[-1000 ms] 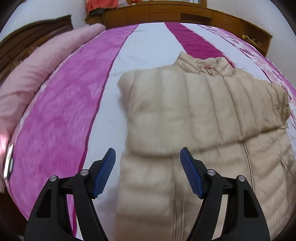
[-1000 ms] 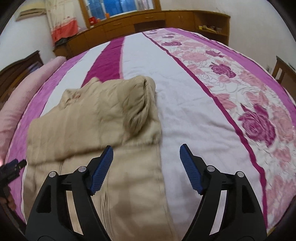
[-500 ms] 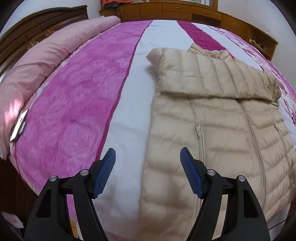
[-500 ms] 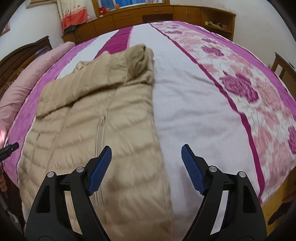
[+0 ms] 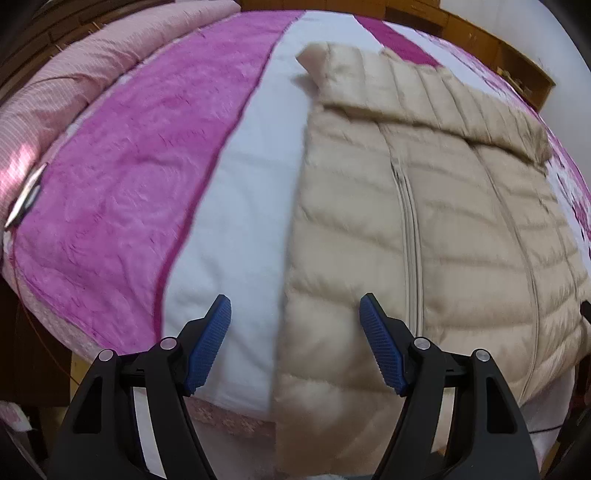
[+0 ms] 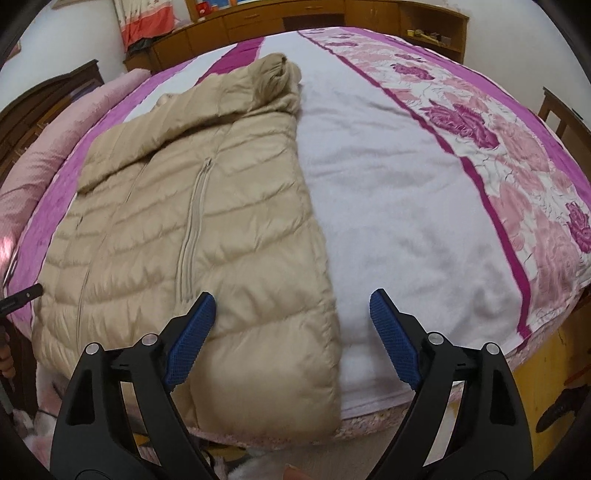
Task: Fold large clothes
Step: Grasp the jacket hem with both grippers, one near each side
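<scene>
A beige puffer jacket lies front up on the pink and white bedspread. Its sleeves are folded across the chest, and its hem reaches the near bed edge. My left gripper hovers open above the jacket's lower left corner, with nothing between its fingers. In the right wrist view the same jacket fills the left half. My right gripper hangs over the lower right corner, its jaws opening and touching nothing. A dark tip of the left gripper shows at that view's far left.
A pink rolled quilt lies along the left side of the bed, with a flat phone-like object beside it. Wooden cabinets line the far wall. A dark headboard stands at the left. A shoe lies on the floor.
Both grippers have drawn back from over the folded sleeves toward the near bed edge and sunk a little. The right jaws stand slightly wider. The jacket has not moved.
</scene>
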